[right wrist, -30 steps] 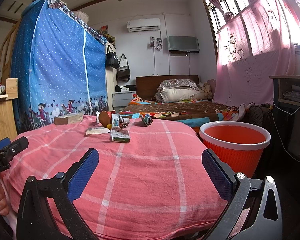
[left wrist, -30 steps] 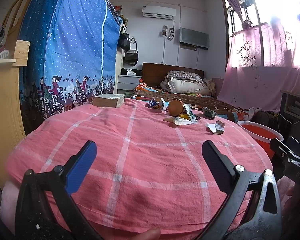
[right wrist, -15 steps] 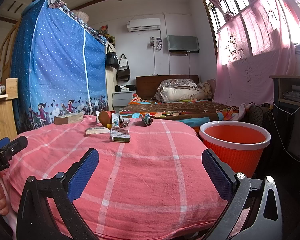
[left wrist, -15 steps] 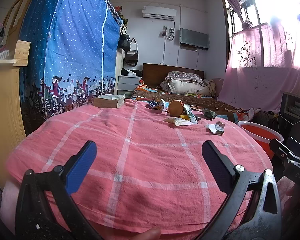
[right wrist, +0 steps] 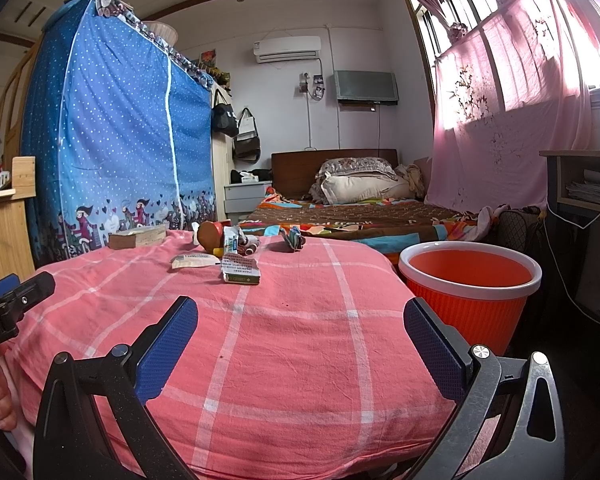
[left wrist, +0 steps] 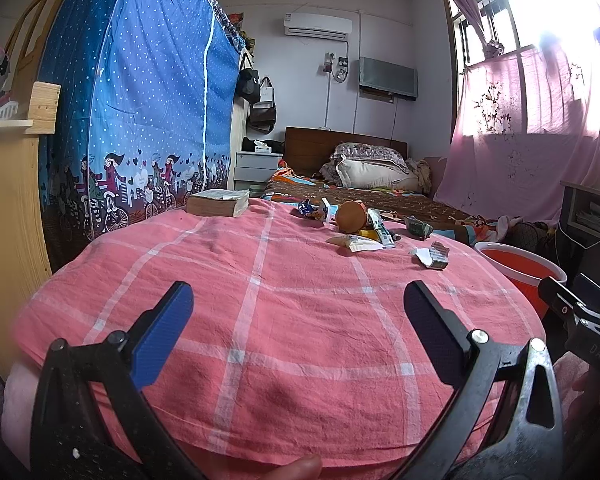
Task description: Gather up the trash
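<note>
Both claws hang spread and empty over the near edge of the desk (left wrist: 260, 320), which wears a pink checked cloth. Left claw (left wrist: 298, 332) first: its blue pads are wide apart with nothing between them, and the litter lies ahead of it and off to its right, at the far side of the cloth.

Going left to right across that far side, a thick book (left wrist: 218, 202) sits at the far left edge and is probably not rubbish. Next comes a small crumpled blue wrapper (left wrist: 306, 209), then a round brown object (left wrist: 351, 217) with more packets bunched against it, a flat pale sachet (left wrist: 354, 243) lying just in front, a dark green crumpled wrapper (left wrist: 418, 227), and nearest the right edge a torn carton (left wrist: 434, 255).

Right claw (right wrist: 300, 334) is likewise fully spread and holding nothing. From its view the torn carton (right wrist: 240, 270) lies straight ahead and slightly left, its long side running roughly across the line of approach, well apart from the pads. It looks the closest piece to either claw, and the right one seems the better placed to take it.

To the right of the desk, standing on the floor just beside it, is an orange bucket (right wrist: 470, 276) with a white rim; what shows of its inside looks empty. It is on the right claw's side, so a pick by that claw would need only a short swing rightward to drop.
</note>
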Motion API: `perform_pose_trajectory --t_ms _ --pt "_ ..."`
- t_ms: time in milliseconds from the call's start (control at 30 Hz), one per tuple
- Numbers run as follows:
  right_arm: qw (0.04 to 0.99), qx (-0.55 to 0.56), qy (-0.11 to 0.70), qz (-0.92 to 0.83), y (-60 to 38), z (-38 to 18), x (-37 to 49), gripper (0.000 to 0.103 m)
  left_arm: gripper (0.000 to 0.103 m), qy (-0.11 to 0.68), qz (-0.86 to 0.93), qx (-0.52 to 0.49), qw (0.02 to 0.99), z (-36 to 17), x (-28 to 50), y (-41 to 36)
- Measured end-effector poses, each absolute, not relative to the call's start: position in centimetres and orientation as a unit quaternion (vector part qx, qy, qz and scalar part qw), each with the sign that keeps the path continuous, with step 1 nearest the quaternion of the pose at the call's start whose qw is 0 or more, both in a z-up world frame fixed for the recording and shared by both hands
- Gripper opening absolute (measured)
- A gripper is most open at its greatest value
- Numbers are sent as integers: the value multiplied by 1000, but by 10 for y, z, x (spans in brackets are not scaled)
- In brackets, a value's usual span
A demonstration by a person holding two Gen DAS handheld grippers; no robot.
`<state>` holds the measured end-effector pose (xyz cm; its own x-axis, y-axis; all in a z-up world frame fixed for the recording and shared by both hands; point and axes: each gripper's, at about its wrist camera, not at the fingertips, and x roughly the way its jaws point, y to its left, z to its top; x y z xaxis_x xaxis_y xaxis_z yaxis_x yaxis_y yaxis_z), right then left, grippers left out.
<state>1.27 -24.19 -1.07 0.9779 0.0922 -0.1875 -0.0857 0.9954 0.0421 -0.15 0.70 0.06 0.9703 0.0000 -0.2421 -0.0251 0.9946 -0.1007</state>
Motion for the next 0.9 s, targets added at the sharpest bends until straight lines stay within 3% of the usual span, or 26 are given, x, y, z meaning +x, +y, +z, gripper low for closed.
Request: perform_pose_trajectory --t_ms 900 --pt "993 23 101 49 -242 -4 14 103 103 127 10 -53 990 5 2 7"
